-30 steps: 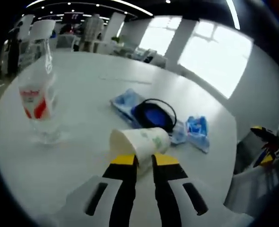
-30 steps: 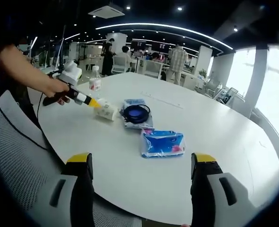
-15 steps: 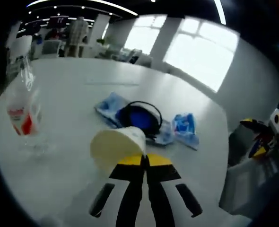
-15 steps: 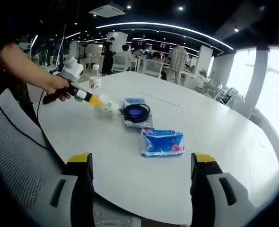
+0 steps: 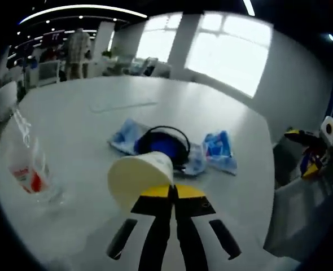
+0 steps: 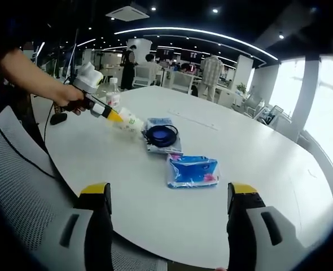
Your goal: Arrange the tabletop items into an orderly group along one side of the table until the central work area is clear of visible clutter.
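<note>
The left gripper (image 5: pixel 172 189) is pinching the paper cup (image 5: pixel 139 179) and has been raising it off the table (image 6: pixel 257 152), probably clear now, beside the blue headphone pouch (image 6: pixel 162 135). The right gripper (image 6: pixel 169 206) is hanging spread apart.

Paper cup (image 5: pixel 141 179): matt cream paper, smooth wall. Bottle (image 5: pixel 28 164): clear glossy plastic, printed red-white label. Tissue pack (image 6: pixel 192 170): glossy blue plastic film, wrinkled. Second blue pack (image 6: pixel 160 135) beneath black cable coil (image 5: pixel 165 144): same crinkled film. Table (image 6: pixel 257 164): smooth white top, satin sheen. Chair back (image 6: pixel 20 180): grey mesh fabric. Right gripper (image 6: pixel 169 226): matt grey plastic, yellow tips.
</note>
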Tool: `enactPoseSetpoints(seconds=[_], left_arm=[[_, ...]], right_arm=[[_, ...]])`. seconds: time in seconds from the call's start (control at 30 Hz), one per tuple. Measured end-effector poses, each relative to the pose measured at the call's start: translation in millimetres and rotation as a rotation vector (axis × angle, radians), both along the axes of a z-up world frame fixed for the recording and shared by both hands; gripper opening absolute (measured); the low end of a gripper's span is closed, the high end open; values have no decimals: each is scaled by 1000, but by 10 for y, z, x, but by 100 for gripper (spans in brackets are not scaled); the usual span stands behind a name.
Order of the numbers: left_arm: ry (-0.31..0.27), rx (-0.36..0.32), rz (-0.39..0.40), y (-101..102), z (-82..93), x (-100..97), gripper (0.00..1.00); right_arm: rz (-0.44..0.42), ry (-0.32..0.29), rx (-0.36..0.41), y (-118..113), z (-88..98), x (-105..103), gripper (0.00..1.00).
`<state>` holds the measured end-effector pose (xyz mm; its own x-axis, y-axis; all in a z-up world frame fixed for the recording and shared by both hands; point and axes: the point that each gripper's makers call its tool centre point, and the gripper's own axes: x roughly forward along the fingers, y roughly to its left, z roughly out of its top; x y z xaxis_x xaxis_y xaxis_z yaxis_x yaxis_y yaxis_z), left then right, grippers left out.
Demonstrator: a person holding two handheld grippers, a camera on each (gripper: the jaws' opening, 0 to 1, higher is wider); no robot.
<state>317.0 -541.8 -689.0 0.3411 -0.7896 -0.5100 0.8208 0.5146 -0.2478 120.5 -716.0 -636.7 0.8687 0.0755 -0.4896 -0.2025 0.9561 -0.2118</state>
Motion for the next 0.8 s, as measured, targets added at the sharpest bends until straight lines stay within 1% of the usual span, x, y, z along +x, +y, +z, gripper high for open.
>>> enactPoseSetpoints(seconds=[0.27,0.33,0.57,0.63,0.7,0.8], left_arm=[[-7,27,-29,20,14,4,0],[-15,45,-47,32,14,-8,0],[-27,86,-91,51,19,-3,0],[-31,100,-111,49,28,-4,0],[-52,133,-145,52,39,0,0],[-68,158,-176,44,64,3,0]], right_arm=[[-1,-7,14,3,11,4,86],[-2,-7,20,7,13,5,87],[-9,-28,41,9,48,24,99],[-6,-29,54,25,48,23,100],[-5,-25,53,27,44,22,100],[-6,-29,57,28,54,25,100]])
